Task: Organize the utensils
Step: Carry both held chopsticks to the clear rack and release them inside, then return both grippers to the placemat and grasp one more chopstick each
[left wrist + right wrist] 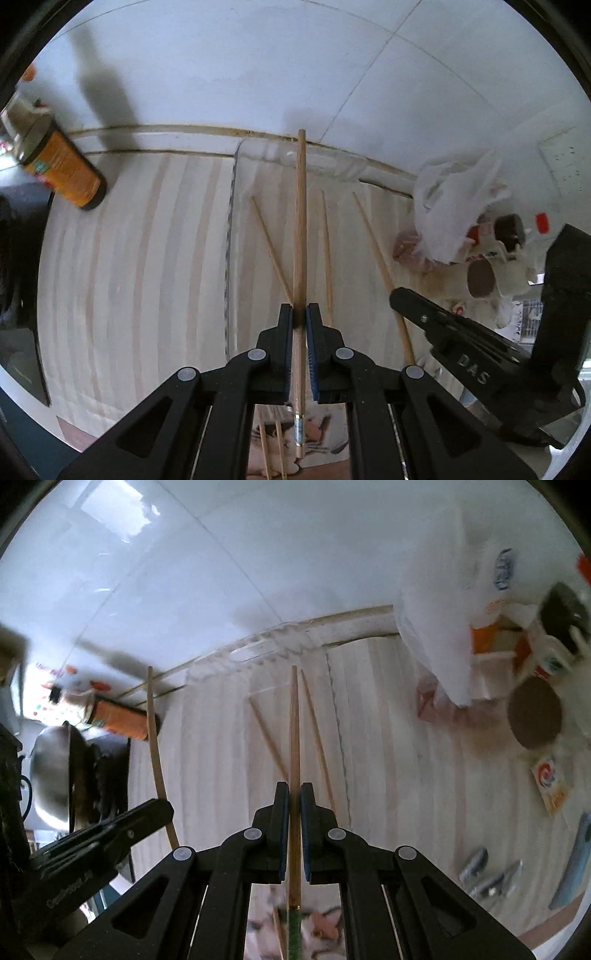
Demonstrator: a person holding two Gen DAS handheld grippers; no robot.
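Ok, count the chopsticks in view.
4: one chopstick held by the left gripper, one by the right gripper, two lying loose below. Others may hide under the fingers.

A home kitchen: tiled wall (221, 55), wok (51, 771), sauce bottle (70, 170), striped countertop (129, 258).

Chopsticks in a tray on the surface, clutter to either side

The tray (236, 221) lies on the surface (129, 258) against the wall (221, 55); three chopsticks (271, 251) lie inside it. A bottle (70, 166) stands left of the tray, a plastic bag (454, 206) and a cup (484, 280) to its right.
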